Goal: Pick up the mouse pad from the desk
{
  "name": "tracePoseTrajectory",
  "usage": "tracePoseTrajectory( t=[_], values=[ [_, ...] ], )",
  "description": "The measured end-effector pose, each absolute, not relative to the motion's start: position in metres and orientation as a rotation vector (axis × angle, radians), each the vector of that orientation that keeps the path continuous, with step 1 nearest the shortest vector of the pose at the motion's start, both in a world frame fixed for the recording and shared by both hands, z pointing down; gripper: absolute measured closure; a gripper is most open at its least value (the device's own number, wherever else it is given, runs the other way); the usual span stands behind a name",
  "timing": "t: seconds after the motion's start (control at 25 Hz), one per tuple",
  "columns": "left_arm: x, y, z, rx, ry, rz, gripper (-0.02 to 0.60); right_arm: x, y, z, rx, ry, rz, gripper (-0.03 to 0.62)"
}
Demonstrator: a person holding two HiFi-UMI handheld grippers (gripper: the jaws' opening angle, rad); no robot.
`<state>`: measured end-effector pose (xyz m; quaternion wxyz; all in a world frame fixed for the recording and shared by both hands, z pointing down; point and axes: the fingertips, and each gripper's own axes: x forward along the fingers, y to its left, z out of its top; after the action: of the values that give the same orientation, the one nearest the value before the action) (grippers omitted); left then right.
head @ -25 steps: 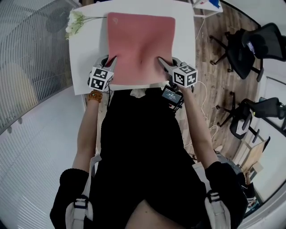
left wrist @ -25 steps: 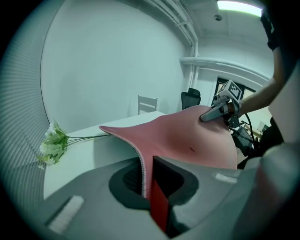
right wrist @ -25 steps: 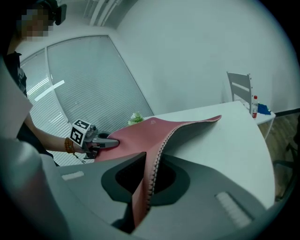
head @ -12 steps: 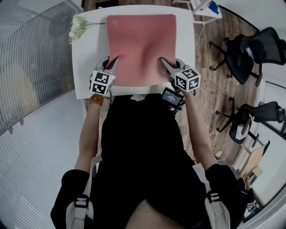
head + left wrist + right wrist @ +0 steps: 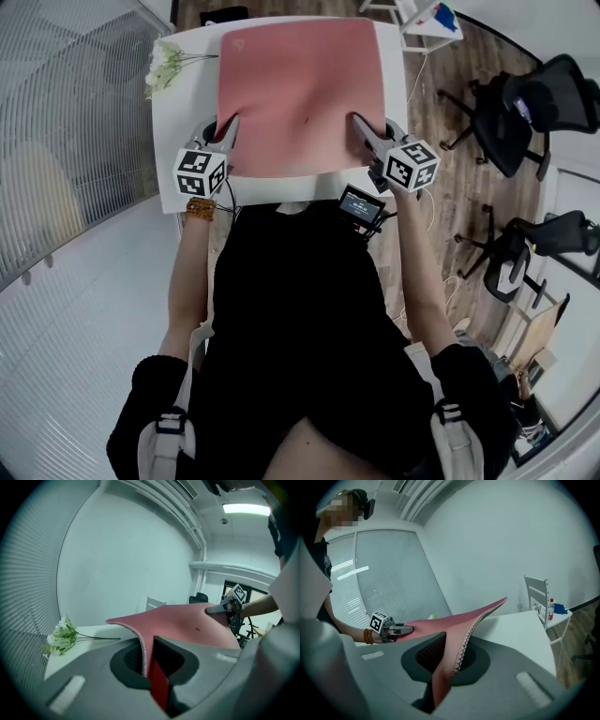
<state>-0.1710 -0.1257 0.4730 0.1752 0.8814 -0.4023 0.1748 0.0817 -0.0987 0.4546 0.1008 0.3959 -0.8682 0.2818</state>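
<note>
Mouse pad (image 5: 300, 94), pink, hangs sagging over the white surface (image 5: 178, 122), its near corners pinched in the closed left claw (image 5: 228, 129) and right claw (image 5: 361, 127); flowers (image 5: 164, 64) lie just left, office chairs (image 5: 525, 103) stand well right, and the pad hides most of the surface, leaving narrow side margins bare.

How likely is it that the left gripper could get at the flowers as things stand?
Probably not yet. The left gripper is shut on the pad, which the right gripper also holds. The flowers lie on the desk's far left corner with bare desk between; only the held pad hinders.
</note>
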Motion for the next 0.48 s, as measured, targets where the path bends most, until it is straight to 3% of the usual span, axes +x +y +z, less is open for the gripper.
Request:
tracePoseTrajectory(
  t=[0.24, 0.48],
  values=[
    [-0.184, -0.139, 0.447, 2.491, -1.229, 0.321, 0.561, 0.095, -0.109, 0.431, 1.261, -2.63, 0.831, 0.549],
    [-0.187, -0.154, 0.405, 2.576, -1.343, 0.262, 0.559, 0.093, -0.122, 0.394, 1.294, -2.646, 0.59, 0.549]
  ],
)
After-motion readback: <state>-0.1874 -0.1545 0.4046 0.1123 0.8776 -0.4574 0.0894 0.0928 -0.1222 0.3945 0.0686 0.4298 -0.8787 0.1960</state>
